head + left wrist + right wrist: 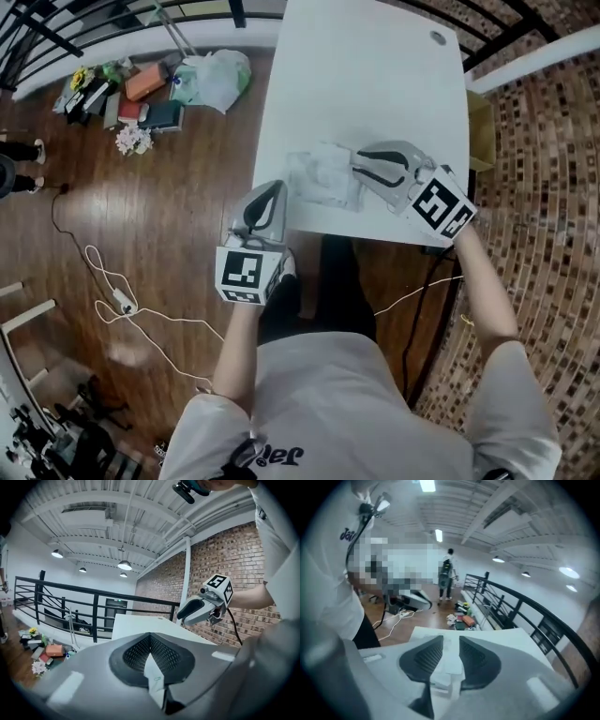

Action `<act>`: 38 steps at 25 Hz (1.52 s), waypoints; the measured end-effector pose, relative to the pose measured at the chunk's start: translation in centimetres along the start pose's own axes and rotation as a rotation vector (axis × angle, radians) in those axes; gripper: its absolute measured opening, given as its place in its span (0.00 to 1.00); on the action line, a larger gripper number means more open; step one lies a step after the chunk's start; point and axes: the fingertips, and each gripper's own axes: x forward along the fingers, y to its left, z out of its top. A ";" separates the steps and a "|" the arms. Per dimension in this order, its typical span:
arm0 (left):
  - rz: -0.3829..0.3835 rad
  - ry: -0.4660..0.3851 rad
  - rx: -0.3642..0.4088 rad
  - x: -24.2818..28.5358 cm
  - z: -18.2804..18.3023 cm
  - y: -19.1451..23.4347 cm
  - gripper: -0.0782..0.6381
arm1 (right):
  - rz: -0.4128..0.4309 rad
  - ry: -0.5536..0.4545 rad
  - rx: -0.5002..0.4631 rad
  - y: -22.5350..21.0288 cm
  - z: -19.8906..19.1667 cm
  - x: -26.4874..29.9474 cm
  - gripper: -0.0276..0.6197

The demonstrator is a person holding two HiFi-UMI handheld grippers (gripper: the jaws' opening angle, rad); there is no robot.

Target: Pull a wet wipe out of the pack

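A crumpled white wet wipe pack (323, 173) lies near the front edge of the white table (366, 75). My right gripper (361, 167) sits at the pack's right end and points left at it. Its jaws stand apart in the right gripper view (451, 641), and white pack material (447, 667) shows in the gap, with no pad pressing on it. My left gripper (270, 187) hovers at the table's front left corner, just left of the pack. Its pads meet at the tip (150, 638), and a white sliver that I cannot identify shows in the seam. The left gripper view shows the right gripper (197, 610) over the table.
Books, bags and flowers (150, 89) are heaped on the wooden floor by a black railing, left of the table. A white cable (122, 300) trails across the floor. A cardboard box (480, 131) stands by the brick wall on the right. A person (447, 578) stands far off.
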 end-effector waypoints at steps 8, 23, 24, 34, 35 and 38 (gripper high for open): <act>-0.010 0.032 -0.004 1.7 -2.7 0.5 0.13 | 0.415 0.187 -0.423 3.8 -3.7 7.7 0.22; 0.052 0.054 -0.097 0.3 -4.5 1.5 0.13 | 0.630 0.390 -0.798 7.1 -8.4 11.6 0.09; 0.054 0.056 -0.097 0.2 -4.6 1.5 0.13 | 0.625 0.379 -0.792 7.1 -8.4 11.7 0.07; 0.000 0.039 -0.146 -0.1 -2.4 -0.7 0.13 | 0.502 0.305 -0.605 5.0 -4.3 7.7 0.04; -0.012 0.044 -0.138 0.1 -2.2 -1.0 0.13 | 0.485 0.298 -0.599 4.7 -3.9 7.1 0.04; -0.061 0.060 -0.102 0.8 -1.9 -2.3 0.13 | 0.421 0.269 -0.538 3.2 -2.4 5.0 0.04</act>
